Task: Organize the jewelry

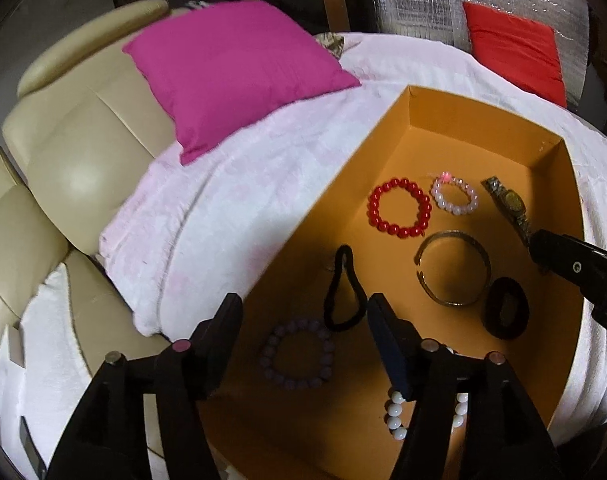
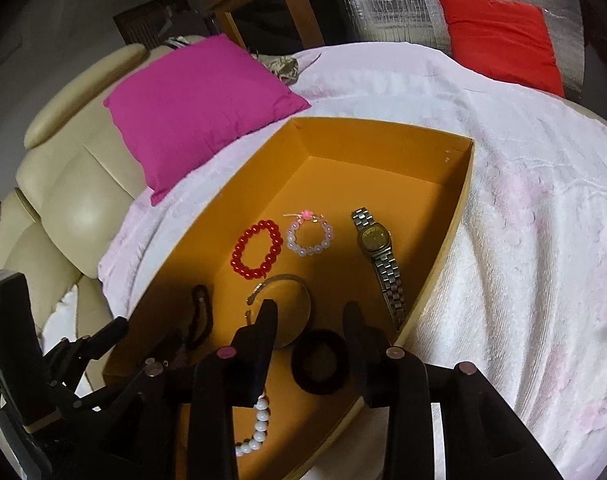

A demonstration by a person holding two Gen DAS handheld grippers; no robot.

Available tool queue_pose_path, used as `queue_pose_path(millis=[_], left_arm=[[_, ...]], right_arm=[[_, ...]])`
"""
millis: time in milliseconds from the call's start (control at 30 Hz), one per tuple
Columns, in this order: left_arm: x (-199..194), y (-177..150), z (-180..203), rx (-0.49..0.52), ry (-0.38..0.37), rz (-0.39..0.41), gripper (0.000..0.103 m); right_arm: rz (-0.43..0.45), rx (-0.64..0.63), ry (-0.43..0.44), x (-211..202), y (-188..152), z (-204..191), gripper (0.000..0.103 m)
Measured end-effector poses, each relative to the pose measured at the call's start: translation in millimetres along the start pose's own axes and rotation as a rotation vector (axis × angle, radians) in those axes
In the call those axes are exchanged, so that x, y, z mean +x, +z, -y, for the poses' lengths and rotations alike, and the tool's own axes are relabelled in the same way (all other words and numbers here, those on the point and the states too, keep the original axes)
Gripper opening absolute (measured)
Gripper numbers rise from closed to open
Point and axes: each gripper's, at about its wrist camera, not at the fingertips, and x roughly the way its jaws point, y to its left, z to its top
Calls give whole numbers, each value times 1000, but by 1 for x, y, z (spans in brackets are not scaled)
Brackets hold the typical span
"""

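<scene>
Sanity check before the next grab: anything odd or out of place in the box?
Nothing stands out. All pieces lie flat and apart inside the orange box: red bracelet, pink one, watch, bangle, hair ties. White beads sit partly hidden behind the fingers.

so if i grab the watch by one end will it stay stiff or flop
Probably flop: the watch has a metal link band that lies in a loose line on the floor of the box. It likely feels heavy for its size, being metal. The smooth links may slip, so gripping near the face seems safer.

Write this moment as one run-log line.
left tongs: open, empty | right tongs: open, empty | orange cardboard box: red bead bracelet, steel wristwatch inside
</scene>
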Motion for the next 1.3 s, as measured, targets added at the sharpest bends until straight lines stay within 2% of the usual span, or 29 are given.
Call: queue_pose_path(millis=[267,400,467,533,567,633,767,900,967,1300], left_arm=[[-40,-1,-7,2,31,72,75],[-67,-4,-17,-28,18,113,76],[-83,-5,-23,-48,58,142,76],[-97,-5,-27,-54,121,168,80],[-109,-6,-29,-53,157,194,80],[-129,-8,-32,-47,174,242,81],[-170,-12,-39,-68,170,300,82],[-210,-14,-42,-78,188,348,82],[-229,-14,-43,-88,181,367,82],[-271,-24,-38,-62,148,401,83]], right_arm=[[38,8,19,-25,-10,3,38],[31,-51,-43,-45,-23,-6,38],[20,-103,-63,-57,-30,-10,39],[16,-131,-74,-75,-36,-14,48],[25,-137,-71,-84,-38,-15,48],[53,-180,-82,-109,-43,-21,49],[91,-215,-96,-151,-47,-30,53],[136,-224,-111,-190,-49,-38,62],[151,-231,-131,-203,-50,-43,62],[176,-248,-135,-227,-58,-56,62]])
